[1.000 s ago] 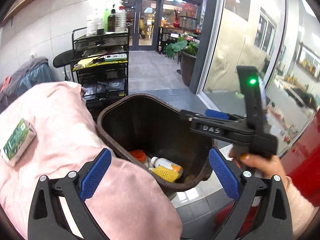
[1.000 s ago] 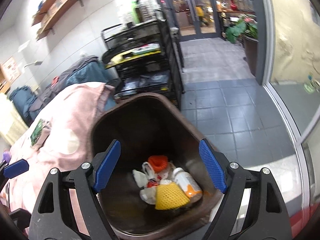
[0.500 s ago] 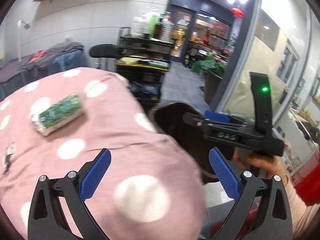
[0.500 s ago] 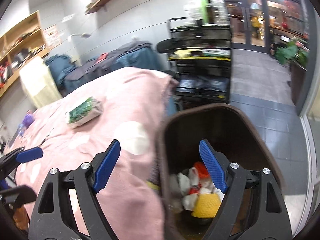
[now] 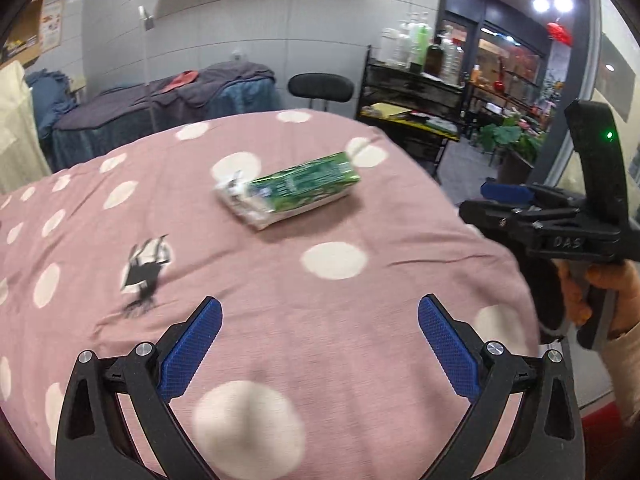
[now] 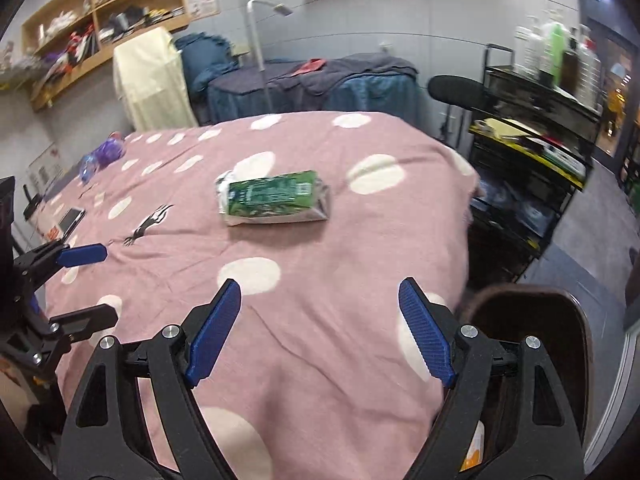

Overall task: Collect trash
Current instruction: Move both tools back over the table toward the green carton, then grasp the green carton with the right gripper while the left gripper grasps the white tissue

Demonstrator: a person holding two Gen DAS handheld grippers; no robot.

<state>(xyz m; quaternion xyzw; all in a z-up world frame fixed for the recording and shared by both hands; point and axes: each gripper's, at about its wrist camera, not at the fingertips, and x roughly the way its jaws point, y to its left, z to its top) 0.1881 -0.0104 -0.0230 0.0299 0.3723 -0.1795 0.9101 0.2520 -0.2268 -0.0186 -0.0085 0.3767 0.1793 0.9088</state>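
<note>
A green and silver wrapper pack point(image 5: 288, 192) lies on the pink polka-dot cloth point(image 5: 320, 320); it also shows in the right wrist view point(image 6: 276, 198). My left gripper point(image 5: 318, 344) is open and empty, well short of the pack. My right gripper point(image 6: 320, 328) is open and empty, above the cloth short of the pack, and it shows at the right of the left wrist view point(image 5: 508, 200). The brown trash bin point(image 6: 560, 320) stands at the table's right edge. A small black scrap point(image 5: 142, 272) lies on the cloth left of the pack.
A purple and blue crumpled item point(image 6: 102, 156) lies at the cloth's far left. A black metal cart point(image 6: 536, 160) with bottles stands right of the table. A stool point(image 5: 320, 88) and covered furniture point(image 5: 168, 108) stand behind. The left gripper shows at the left edge point(image 6: 80, 256).
Both grippers have swung left from over the trash bin to over the pink cloth. The green pack has come to the middle of both views. Both stay open and empty.
</note>
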